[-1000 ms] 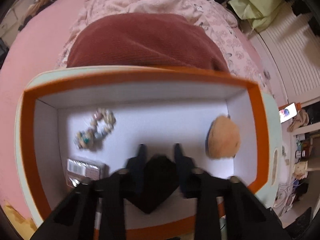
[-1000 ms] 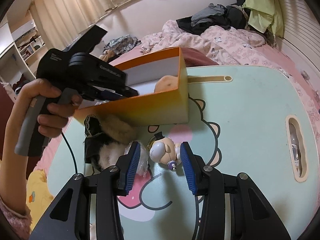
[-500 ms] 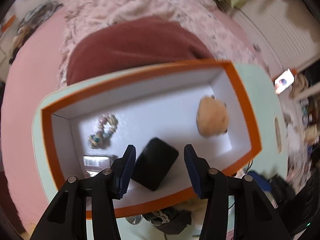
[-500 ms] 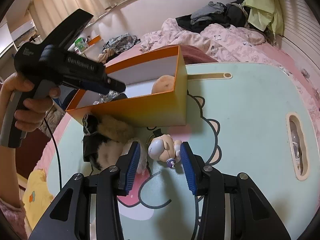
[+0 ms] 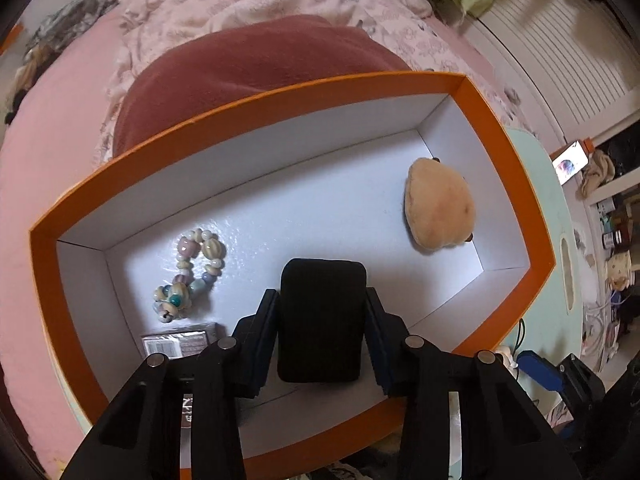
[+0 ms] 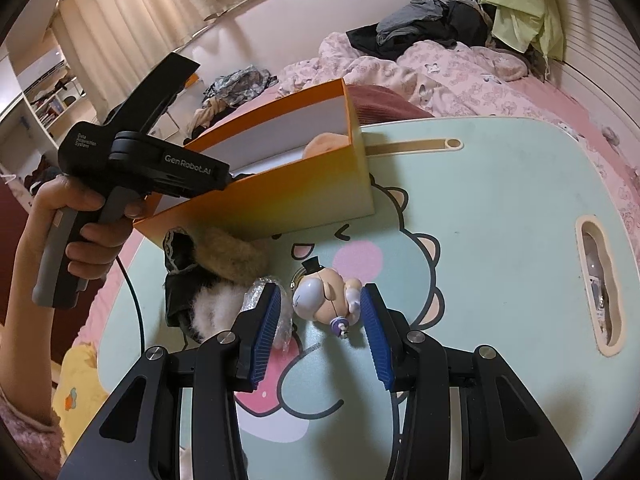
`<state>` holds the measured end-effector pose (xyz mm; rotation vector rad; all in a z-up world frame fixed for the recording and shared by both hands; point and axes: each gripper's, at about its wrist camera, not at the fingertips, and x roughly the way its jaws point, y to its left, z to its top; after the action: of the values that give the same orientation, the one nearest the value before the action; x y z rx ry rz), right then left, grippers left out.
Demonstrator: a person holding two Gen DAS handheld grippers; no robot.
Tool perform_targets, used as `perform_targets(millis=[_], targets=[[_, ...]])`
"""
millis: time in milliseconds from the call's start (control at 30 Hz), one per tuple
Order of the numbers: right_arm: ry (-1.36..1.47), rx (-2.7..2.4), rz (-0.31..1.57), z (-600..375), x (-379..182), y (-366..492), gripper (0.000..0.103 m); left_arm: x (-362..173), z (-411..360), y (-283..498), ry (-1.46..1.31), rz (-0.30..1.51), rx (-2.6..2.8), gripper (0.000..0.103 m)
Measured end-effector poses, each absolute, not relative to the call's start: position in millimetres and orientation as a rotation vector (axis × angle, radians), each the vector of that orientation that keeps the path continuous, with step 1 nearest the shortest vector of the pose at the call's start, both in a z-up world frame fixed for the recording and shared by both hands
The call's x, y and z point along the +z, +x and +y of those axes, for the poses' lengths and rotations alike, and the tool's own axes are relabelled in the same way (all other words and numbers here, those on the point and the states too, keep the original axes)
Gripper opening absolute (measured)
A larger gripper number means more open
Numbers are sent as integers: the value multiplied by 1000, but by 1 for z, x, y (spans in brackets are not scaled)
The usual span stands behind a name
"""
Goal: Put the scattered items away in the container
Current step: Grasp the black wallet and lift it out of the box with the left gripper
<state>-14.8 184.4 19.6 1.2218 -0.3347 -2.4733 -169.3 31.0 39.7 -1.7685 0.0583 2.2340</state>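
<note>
Inside the orange box (image 5: 506,152) a bead bracelet (image 5: 192,276), a tan plush (image 5: 438,208) and a small packet (image 5: 180,344) were already stowed. A black case (image 5: 322,320) was seen between the left gripper (image 5: 322,334) fingers (contact could not be told). The right gripper (image 6: 320,332) fingers were spread wide around a figurine (image 6: 324,300) on the bench (image 6: 500,220), a fluffy bundle (image 6: 216,272) lying just beyond the left finger. Open bench lay beyond the right finger; the box wall stood close ahead.

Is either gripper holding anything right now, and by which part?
Left gripper: cannot tell whether it grips the black case lying between its fingers. Right gripper: open around the figurine, holding nothing.
</note>
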Motion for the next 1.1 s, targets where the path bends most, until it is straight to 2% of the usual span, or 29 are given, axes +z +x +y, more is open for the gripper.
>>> perform_targets(millis=[233, 367, 467, 733, 833, 933, 1100], targets=[[1217, -2470, -328, 184, 20, -13, 43, 84, 12, -154, -1592, -48, 2318, 39], [1205, -2474, -327, 184, 22, -11, 43, 129, 2, -111, -1339, -69, 2453, 39], [1205, -2478, -325, 184, 22, -11, 43, 135, -13, -79, -1234, -150, 2433, 39], [1171, -2505, -365, 188, 39, -18, 43, 69, -63, -22, -1270, -437, 2483, 39], [1069, -2498, -351, 178, 68, -27, 43, 53, -59, -21, -1295, -442, 2478, 39], [1007, -2553, -243, 157, 89, -45, 43, 40, -53, -22, -1320, -427, 2475, 39], [1133, -2537, -98, 131, 76, -84, 43, 25, -44, -28, -1357, -399, 2521, 39]])
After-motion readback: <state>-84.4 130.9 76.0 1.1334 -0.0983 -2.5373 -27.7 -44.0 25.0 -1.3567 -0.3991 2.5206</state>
